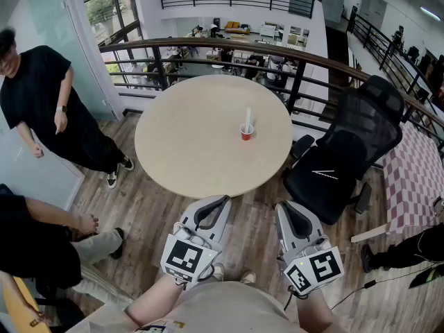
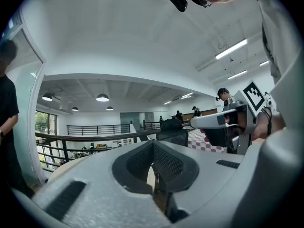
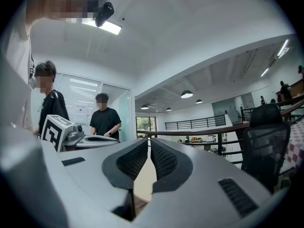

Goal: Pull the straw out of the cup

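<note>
Nearest the head camera, low in its view, the left hand-held gripper and the right hand-held gripper are held side by side. The holder's forearms behind them are cut off by the bottom edge. Both point toward a round, pale worktop and stop short of its near rim, over the wooden floor. In the left gripper view, the left hand-held gripper has its ribbed pads meeting at the tips with nothing between them. The right hand-held gripper likewise has its tips brought together on nothing. Each gripper's grey body fills the lower half of its own view and blocks most of the worktop, so only a pale sliver shows below the joined tips. A small red cup stands upright right of the worktop's middle, well apart from both grippers. A white straw rises out of it, its lower end hidden inside. What the cup holds is too small to make out. A black chair stands just beside the worktop's right edge. A person in black stands to the left, partly cut off by the frame.
</note>
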`<state>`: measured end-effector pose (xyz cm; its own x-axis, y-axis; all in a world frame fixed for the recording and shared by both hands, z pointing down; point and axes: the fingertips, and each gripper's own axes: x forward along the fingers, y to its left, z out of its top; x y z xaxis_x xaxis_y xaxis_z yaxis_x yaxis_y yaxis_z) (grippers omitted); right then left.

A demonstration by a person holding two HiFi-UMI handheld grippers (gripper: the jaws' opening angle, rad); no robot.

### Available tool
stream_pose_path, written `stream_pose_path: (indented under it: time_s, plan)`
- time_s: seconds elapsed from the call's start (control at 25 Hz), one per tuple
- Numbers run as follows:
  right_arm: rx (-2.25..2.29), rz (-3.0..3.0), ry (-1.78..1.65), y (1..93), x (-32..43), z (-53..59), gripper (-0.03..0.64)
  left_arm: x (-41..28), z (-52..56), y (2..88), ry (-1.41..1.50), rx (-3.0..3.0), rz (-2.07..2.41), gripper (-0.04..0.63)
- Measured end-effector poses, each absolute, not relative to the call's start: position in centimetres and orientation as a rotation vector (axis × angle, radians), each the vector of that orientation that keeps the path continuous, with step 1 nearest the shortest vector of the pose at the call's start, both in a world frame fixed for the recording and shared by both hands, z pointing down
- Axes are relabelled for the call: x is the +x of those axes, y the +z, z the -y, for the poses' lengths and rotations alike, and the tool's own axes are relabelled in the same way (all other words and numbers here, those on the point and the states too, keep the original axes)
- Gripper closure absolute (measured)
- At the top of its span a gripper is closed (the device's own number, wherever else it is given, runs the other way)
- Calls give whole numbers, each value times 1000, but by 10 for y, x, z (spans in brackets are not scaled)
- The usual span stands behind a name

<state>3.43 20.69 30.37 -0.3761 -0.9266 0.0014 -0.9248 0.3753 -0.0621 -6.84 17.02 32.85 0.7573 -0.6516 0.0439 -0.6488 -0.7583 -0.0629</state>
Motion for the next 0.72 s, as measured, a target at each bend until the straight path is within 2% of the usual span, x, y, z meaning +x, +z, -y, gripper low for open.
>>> stream_pose_path:
  time_s: [0.72]
  plan:
    - [-1742, -2598, -82, 317, 60, -203, 583, -45, -164, 334, -89, -2904, -1093, 582]
